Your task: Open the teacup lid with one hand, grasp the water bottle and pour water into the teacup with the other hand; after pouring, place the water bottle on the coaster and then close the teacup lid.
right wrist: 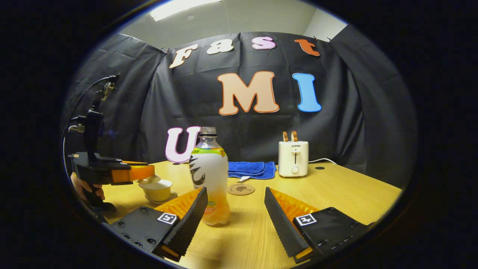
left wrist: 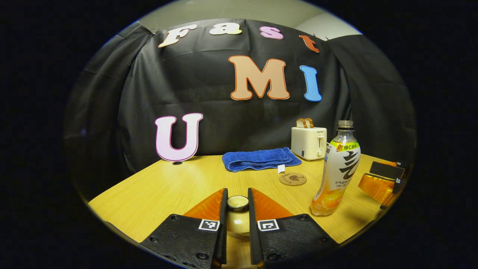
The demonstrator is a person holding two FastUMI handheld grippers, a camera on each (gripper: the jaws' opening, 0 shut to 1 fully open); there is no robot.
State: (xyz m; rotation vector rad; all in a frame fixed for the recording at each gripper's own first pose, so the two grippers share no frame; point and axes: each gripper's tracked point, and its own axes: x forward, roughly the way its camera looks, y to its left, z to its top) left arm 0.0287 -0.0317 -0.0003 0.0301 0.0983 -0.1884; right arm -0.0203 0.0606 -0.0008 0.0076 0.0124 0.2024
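Observation:
The cream teacup [right wrist: 157, 191] stands on a saucer at the table's left. My left gripper [left wrist: 238, 203] is shut on the knob of the teacup lid [left wrist: 238, 220]. In the right gripper view the lid [right wrist: 149, 180] sits at the cup's rim under the left gripper's orange finger [right wrist: 132, 172]; whether it is lifted I cannot tell. The uncapped water bottle [right wrist: 210, 179] stands upright, with orange liquid low inside, just ahead of my open right gripper [right wrist: 235, 209] and near its left finger. A round cork coaster [right wrist: 241, 189] lies behind the bottle.
A folded blue towel [left wrist: 259, 158] and a white toaster [left wrist: 308, 142] holding toast sit at the back of the wooden table [right wrist: 354, 194]. A person's hand [right wrist: 87, 190] holds the left gripper. The right gripper's orange side [left wrist: 379, 183] shows right of the bottle [left wrist: 338, 168].

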